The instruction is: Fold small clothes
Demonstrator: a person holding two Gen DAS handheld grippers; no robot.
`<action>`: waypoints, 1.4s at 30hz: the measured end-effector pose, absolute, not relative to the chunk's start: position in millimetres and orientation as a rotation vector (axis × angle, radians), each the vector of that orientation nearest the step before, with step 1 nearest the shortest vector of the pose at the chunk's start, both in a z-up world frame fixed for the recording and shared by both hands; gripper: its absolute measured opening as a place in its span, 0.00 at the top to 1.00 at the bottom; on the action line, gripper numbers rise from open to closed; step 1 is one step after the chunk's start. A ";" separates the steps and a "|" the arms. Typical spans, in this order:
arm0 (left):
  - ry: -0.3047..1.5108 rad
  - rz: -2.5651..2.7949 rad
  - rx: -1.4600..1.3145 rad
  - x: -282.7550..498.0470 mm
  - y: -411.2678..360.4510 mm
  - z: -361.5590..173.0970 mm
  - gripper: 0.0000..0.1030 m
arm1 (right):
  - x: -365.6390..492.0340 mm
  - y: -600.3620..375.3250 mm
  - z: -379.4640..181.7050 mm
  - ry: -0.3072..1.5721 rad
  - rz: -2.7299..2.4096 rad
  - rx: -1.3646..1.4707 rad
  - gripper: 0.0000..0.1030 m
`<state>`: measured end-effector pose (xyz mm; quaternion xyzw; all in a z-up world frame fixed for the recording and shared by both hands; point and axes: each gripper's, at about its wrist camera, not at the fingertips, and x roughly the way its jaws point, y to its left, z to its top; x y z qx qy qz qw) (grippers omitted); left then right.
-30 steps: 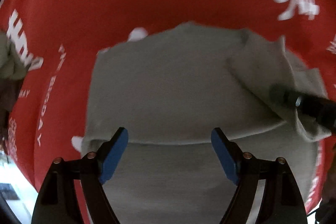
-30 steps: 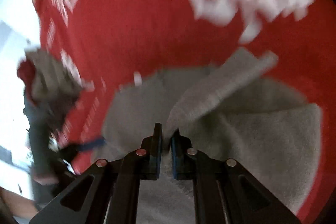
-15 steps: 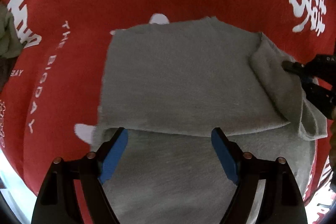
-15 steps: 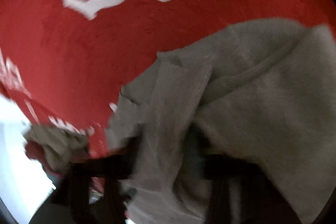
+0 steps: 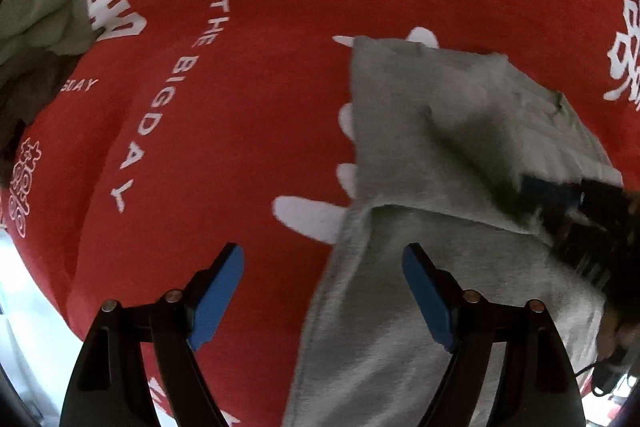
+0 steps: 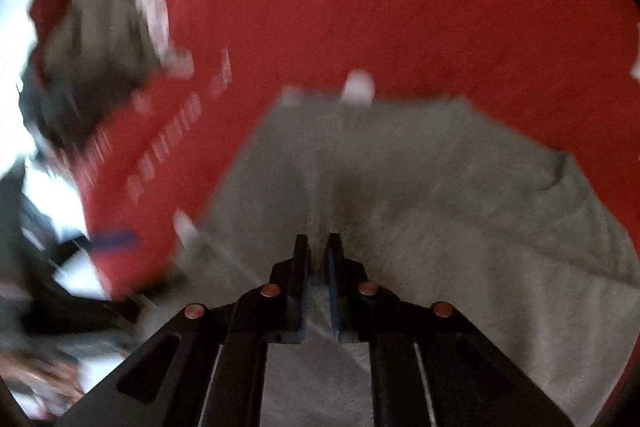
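Note:
A grey garment (image 5: 440, 131) lies on a red printed cloth (image 5: 260, 67), with one flap folded over its top. My left gripper (image 5: 323, 291) hangs open above the garment's left edge; that edge runs between the blue pads (image 5: 218, 299) and nothing is gripped. In the right wrist view my right gripper (image 6: 318, 255) points down onto the garment (image 6: 400, 187). Its jaws are opening and stand a narrow gap apart, with grey fabric showing in the gap. The left wrist view shows the right gripper (image 5: 560, 199) resting over the folded flap.
A heap of green, grey and dark clothes (image 5: 36, 7) lies at the cloth's far left corner, blurred in the right wrist view (image 6: 92, 47). The red cloth (image 6: 360, 7) ends at a white edge on the left. A hand (image 5: 616, 327) shows at the right rim.
The right gripper carried the flap from the right side across onto the garment, and its pinch has loosened. The left gripper slid left and lower, from over the middle to the left edge.

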<state>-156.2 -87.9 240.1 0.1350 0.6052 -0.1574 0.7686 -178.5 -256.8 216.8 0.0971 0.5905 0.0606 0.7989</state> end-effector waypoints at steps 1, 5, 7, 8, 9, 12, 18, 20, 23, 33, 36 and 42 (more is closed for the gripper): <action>1.309 -0.343 0.291 -154.8 -87.4 241.2 0.20 | -181.8 -248.5 215.8 1.276 0.126 0.164 0.61; 1.276 -0.392 0.276 -142.4 -89.4 250.8 0.20 | -218.8 -261.9 241.6 1.238 0.110 0.261 0.45; 1.253 -0.445 0.272 -139.0 -105.5 258.5 0.20 | -247.9 -295.6 251.9 1.222 0.022 0.441 0.45; 1.249 -0.462 0.276 -136.7 -108.3 257.8 0.20 | -263.9 -313.6 253.2 1.210 -0.038 0.520 0.45; 1.246 -0.492 0.283 -136.1 -122.3 257.3 0.20 | -282.3 -335.0 254.7 1.192 -0.112 0.605 0.45; 1.268 -0.540 0.278 -135.8 -149.8 243.5 0.20 | -347.7 -399.7 251.5 1.111 -0.347 0.884 0.45; 1.297 -0.507 0.375 -147.0 -183.9 194.6 0.20 | -422.0 -452.0 218.4 0.965 -0.494 1.252 0.46; 1.287 -0.494 0.332 -148.2 -180.1 192.0 0.14 | -424.9 -450.7 207.0 0.920 -0.495 1.311 0.48; 1.315 -0.474 0.314 -141.6 -176.8 187.6 0.00 | -428.3 -459.7 190.2 0.863 -0.488 1.402 0.52; 1.264 -0.484 0.374 -125.2 -171.2 223.4 0.08 | -435.3 -488.2 228.6 0.872 -0.457 1.266 0.94; 1.320 -0.458 0.406 -119.5 -164.9 200.4 0.08 | -427.2 -489.0 210.5 0.989 -0.450 1.167 0.93; 1.308 -0.477 0.429 -115.7 -155.2 212.5 0.08 | -444.0 -481.9 208.0 1.017 -0.490 1.194 0.71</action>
